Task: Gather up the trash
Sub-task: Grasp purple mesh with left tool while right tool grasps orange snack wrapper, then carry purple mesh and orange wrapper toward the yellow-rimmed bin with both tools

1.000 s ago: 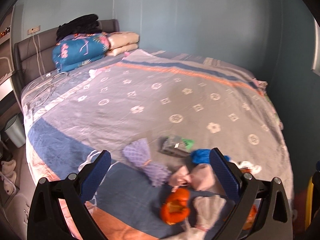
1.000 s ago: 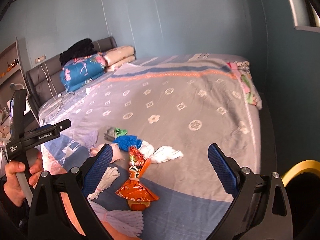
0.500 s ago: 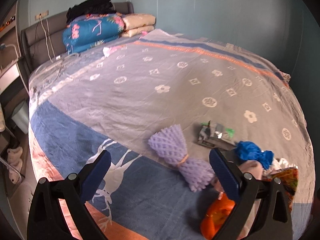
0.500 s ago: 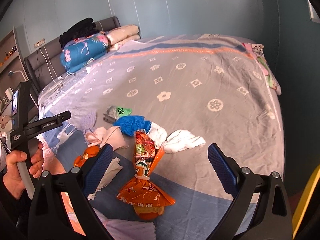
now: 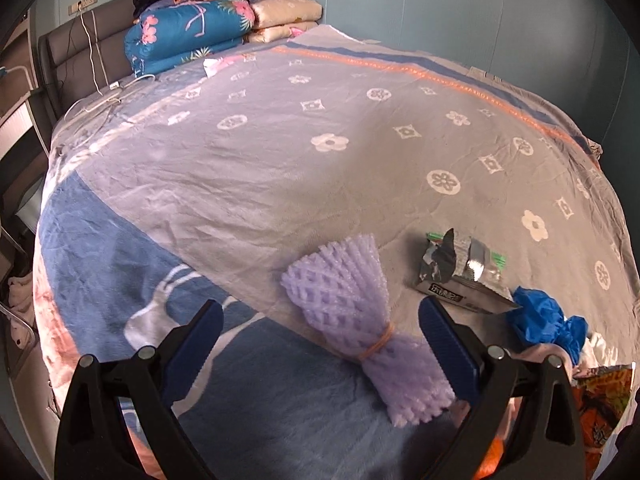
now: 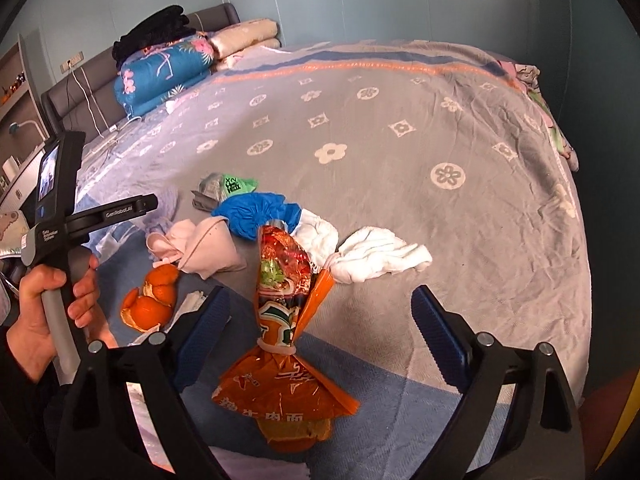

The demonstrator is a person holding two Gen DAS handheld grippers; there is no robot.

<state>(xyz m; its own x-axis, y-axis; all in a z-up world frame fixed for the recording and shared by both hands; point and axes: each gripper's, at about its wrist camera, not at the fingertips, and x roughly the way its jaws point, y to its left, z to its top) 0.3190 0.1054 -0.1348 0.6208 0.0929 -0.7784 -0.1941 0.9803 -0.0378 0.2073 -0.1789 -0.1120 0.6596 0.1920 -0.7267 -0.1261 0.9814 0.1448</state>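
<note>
Trash lies in a loose cluster on the near end of the grey flower-patterned bedspread (image 6: 400, 168), none of it picked up yet. From the right gripper (image 6: 320, 316) outward: its blue-padded jaws stand wide and are closing slightly, and between them, untouched, lies the orange printed noodle wrapper cinched at its waist by a white band (image 6: 286, 336). Closing on that banded waist looks wisest, since the flared crinkly ends would likely slip or tear. Beyond it sit the white knotted tissue wad (image 6: 376, 258), the crumpled blue plastic glove (image 6: 256, 214), the pale pink cloth pouch (image 6: 204, 248) and the orange peel pieces (image 6: 154, 300).

The left gripper (image 5: 320, 330) is likewise spread wide and empty, framing the lilac foam fruit net tied with a rubber band (image 5: 356, 320). The tied middle is the firmest grip point; the foam should compress easily, so the jaws need to close well in. Just beyond lies the silver foil snack packet (image 5: 460, 268).
</note>
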